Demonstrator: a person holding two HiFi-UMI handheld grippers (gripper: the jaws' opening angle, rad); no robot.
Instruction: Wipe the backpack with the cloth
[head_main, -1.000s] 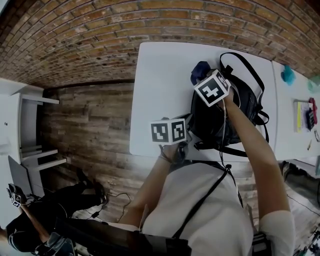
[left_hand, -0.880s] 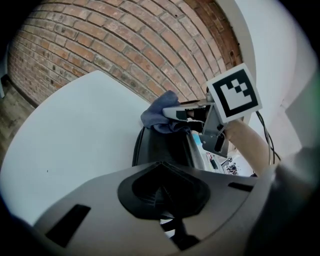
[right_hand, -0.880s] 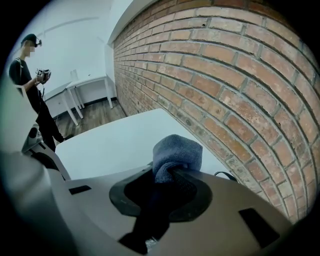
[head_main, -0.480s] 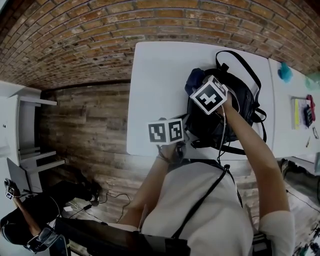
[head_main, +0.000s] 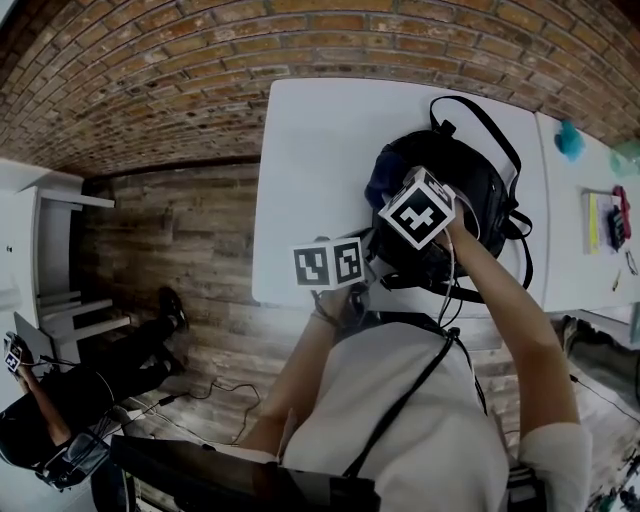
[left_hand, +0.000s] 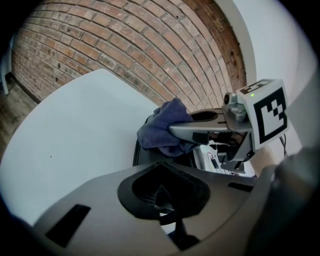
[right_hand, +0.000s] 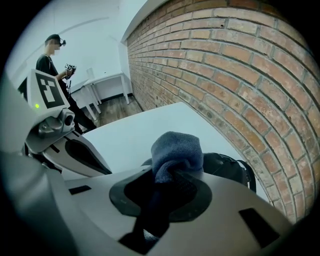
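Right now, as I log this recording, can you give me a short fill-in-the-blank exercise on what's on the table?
1. The right gripper has its jaws shut on a blue ____.
2. The backpack is ____ in colour.
3. The backpack lies on a ____ table.
4. The wall beside the table is made of ____.
Missing words: cloth; black; white; brick.

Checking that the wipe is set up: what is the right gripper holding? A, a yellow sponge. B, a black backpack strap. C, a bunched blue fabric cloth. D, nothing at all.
C: the right gripper has its fingers shut on the bunched blue fabric cloth, held just above the black fabric backpack on the white table.
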